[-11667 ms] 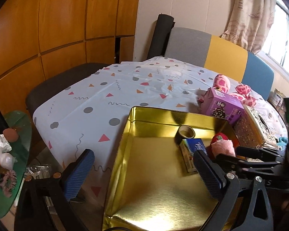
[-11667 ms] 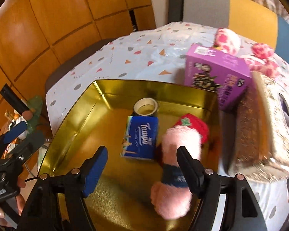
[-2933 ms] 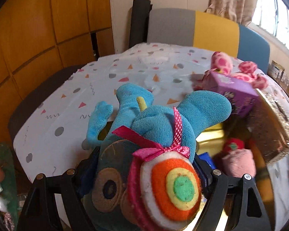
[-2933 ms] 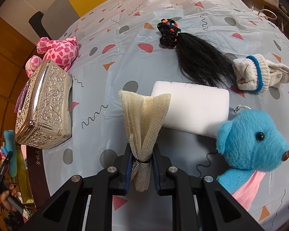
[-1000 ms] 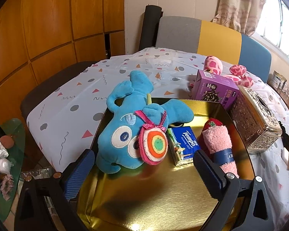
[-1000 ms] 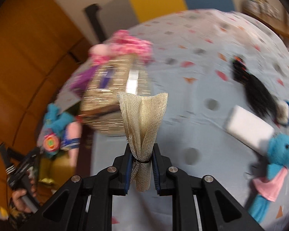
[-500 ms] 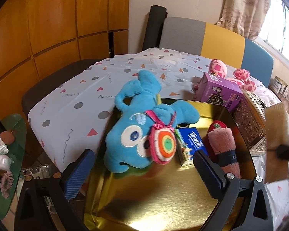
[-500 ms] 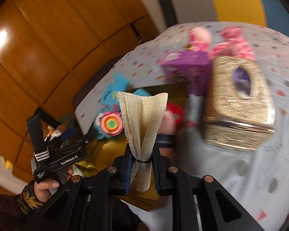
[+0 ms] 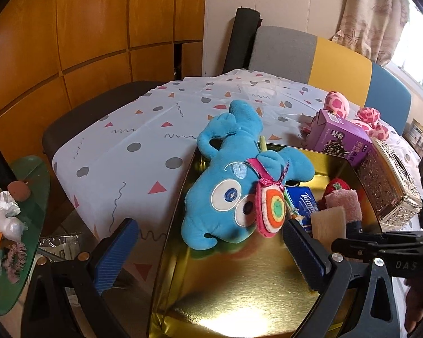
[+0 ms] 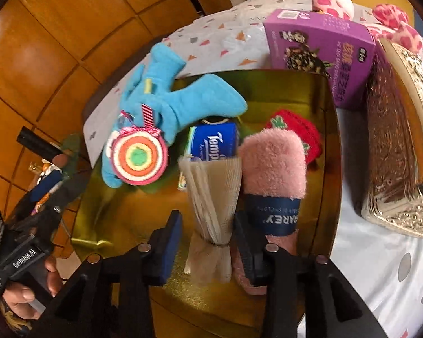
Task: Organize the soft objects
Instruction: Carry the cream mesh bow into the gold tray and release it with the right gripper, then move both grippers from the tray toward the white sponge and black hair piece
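A gold tin tray (image 9: 239, 295) (image 10: 104, 219) holds a blue plush (image 9: 228, 197) (image 10: 166, 98) with a striped round badge, a blue Tempo tissue pack (image 9: 303, 205) (image 10: 214, 143), a rolled pink cloth (image 9: 344, 205) (image 10: 270, 169) and a red knit piece (image 10: 299, 129). My right gripper (image 10: 208, 245) is open over the tray; a beige mesh cloth (image 10: 211, 197) (image 9: 328, 231) stands between its jaws, free of the pads. My left gripper (image 9: 211, 256) is open and empty at the tray's near left corner.
A purple box (image 10: 321, 53) (image 9: 341, 138), a silver embossed tissue box (image 10: 400, 140) (image 9: 389, 188) and a pink spotted plush (image 10: 380, 19) (image 9: 352, 112) stand beyond and right of the tray. A green side table (image 9: 19, 225) with clutter is at the left.
My right gripper swung from the table's far side to the tray with the mesh cloth, lowered it and opened its jaws. My left gripper stayed open beside the blue plush.
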### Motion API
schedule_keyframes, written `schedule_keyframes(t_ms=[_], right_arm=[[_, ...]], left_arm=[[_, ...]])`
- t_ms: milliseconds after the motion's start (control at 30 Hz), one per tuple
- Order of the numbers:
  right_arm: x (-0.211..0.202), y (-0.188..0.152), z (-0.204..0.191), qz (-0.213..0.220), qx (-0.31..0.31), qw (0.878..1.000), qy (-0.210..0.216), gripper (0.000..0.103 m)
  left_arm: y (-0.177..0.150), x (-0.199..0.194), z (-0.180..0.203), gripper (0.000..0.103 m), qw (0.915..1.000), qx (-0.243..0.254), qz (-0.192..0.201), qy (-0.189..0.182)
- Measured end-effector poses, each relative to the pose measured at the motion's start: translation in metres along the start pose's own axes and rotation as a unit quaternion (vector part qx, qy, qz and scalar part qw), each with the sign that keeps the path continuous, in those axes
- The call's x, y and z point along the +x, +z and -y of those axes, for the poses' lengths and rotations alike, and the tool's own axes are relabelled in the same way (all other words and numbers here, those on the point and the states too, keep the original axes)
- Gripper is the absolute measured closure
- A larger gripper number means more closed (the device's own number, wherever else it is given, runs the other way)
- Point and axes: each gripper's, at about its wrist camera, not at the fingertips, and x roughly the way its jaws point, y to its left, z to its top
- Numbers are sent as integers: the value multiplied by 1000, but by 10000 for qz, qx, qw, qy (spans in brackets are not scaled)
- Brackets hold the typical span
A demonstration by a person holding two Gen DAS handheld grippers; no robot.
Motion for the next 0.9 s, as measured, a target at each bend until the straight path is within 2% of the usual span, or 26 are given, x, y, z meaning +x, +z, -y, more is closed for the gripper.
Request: schedule_keyframes(t_ms=[167, 300, 633, 700, 900], right_arm=[[-12, -8, 5, 93, 158, 9998, 66, 60], [-28, -10, 12, 279, 304, 9991, 119, 49], [-80, -23, 24, 713, 400, 9966, 98, 48], [-90, -27, 29, 806, 390, 9960, 20, 45], [-119, -40, 55, 1100, 645, 9914, -288, 44]], left_arm=[[0, -2, 2, 0, 10000, 14, 1, -42], [-1, -5, 5, 0, 9999, 94, 20, -61], [0, -14, 17, 0, 9995, 260, 95, -145], [1, -16, 20, 0, 9993, 318, 117, -182], [1, -24, 30, 0, 9983, 458, 180, -325]])
